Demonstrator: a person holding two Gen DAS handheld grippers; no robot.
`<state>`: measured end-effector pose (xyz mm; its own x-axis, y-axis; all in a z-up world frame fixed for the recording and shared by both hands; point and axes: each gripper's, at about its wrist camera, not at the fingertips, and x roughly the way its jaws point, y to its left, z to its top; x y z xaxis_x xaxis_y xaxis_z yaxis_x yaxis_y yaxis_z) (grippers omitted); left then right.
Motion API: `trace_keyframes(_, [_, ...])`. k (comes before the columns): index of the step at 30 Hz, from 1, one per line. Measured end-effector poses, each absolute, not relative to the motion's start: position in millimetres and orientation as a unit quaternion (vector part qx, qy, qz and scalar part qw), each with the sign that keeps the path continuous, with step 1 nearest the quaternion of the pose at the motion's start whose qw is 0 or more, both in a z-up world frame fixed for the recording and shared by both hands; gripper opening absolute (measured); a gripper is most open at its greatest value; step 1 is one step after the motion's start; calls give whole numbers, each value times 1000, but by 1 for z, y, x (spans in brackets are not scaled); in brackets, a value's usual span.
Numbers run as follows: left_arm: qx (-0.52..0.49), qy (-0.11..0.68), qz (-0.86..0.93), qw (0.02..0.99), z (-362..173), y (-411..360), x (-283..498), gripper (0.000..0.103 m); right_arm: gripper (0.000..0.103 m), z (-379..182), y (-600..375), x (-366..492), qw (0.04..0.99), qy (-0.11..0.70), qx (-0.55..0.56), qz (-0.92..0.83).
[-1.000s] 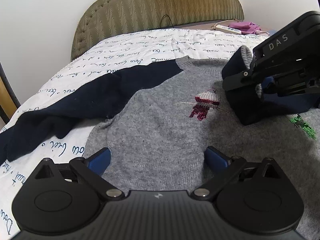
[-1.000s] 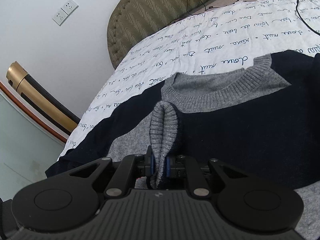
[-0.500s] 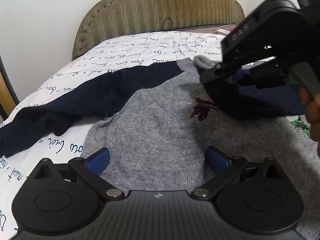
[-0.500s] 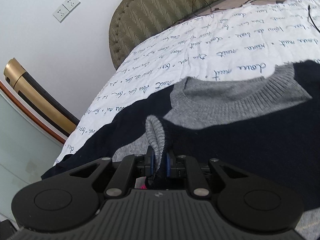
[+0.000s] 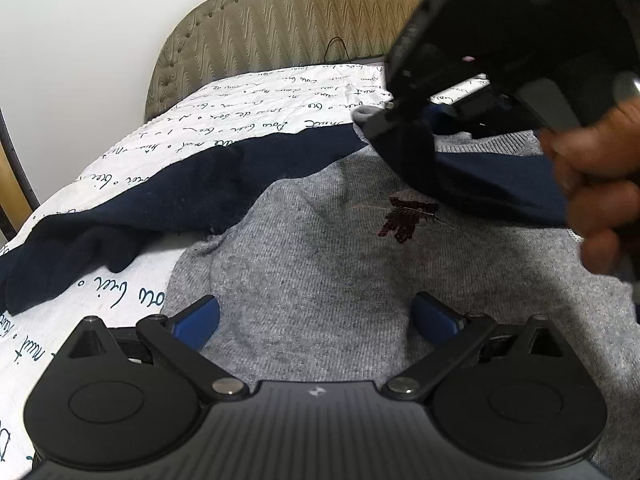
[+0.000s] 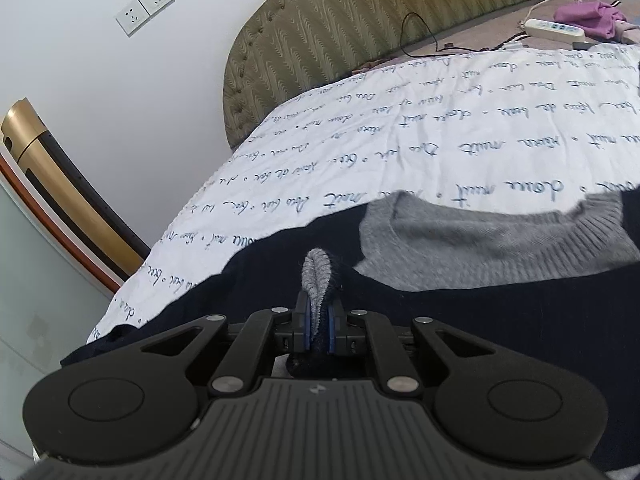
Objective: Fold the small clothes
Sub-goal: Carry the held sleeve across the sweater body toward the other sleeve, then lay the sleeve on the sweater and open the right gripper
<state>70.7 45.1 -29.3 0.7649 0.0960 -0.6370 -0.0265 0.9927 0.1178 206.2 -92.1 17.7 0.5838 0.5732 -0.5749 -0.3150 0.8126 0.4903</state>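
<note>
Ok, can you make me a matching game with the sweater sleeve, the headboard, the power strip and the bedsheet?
Things:
1. sleeve cuff
2. headboard
3. power strip
4. bedsheet

Descriptions:
A. white with blue handwriting
B. pinched in the right hand-held gripper
C. olive, zigzag pattern
D. lying beside a purple cloth

Pairs: 1-B, 2-C, 3-D, 4-A

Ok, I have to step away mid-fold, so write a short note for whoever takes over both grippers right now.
Right gripper: jaws closing on the grey cuff of the sweater's navy sleeve, which is lifted across the chest.
Left gripper: open, empty, low over the grey sweater body near the hem.
Sweater lies face up on the bedspread; the other navy sleeve is spread out sideways.
Done: nothing laid flat yet.
Left: lay down the held sleeve, fold the other one in, then the body.
</note>
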Motion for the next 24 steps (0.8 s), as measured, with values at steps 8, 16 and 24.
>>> trace_keyframes(8, [50, 341, 32, 938, -30, 45, 71, 103, 13, 14, -69, 218, 869, 387, 160, 263])
trace_keyframes(16, [49, 341, 32, 938, -30, 45, 71, 103, 20, 6, -63, 234, 856, 404, 171, 274])
trace_keyframes(24, [48, 342, 32, 938, -30, 45, 72, 103, 49, 2, -78, 227, 827, 416, 222, 307])
